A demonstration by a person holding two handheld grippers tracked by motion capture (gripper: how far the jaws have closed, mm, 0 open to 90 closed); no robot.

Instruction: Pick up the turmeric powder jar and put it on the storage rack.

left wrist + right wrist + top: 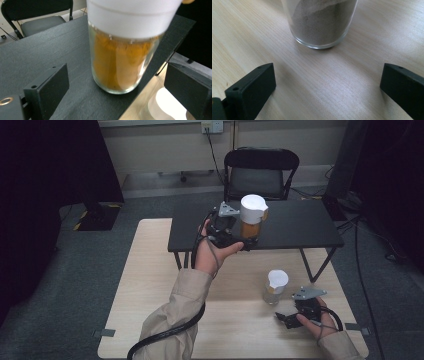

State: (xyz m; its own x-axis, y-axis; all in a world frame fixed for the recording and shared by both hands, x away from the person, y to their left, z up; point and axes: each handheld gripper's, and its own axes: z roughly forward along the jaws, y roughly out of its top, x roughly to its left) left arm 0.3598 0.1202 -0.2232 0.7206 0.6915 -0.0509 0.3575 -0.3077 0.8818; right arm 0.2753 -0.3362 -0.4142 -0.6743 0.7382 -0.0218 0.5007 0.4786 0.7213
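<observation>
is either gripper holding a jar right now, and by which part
Nothing is held. The left gripper stands open around the orange jar; the right gripper is open short of the grey jar.

A light wooden table (150, 285) is standing in front of me on grey carpet (90, 270), and a low black table (300, 222) is sitting across its far half, its thin legs resting on the wood. Beyond it, a black folding chair (260, 175) with a grey seat is facing me, while a dark cable (214, 150) is hanging from a wall socket (212, 126) just above. Strips of grey tape (104, 333) are marking the wooden table's near corners, and another cable (367, 290) is trailing over the carpet on my right.
</observation>
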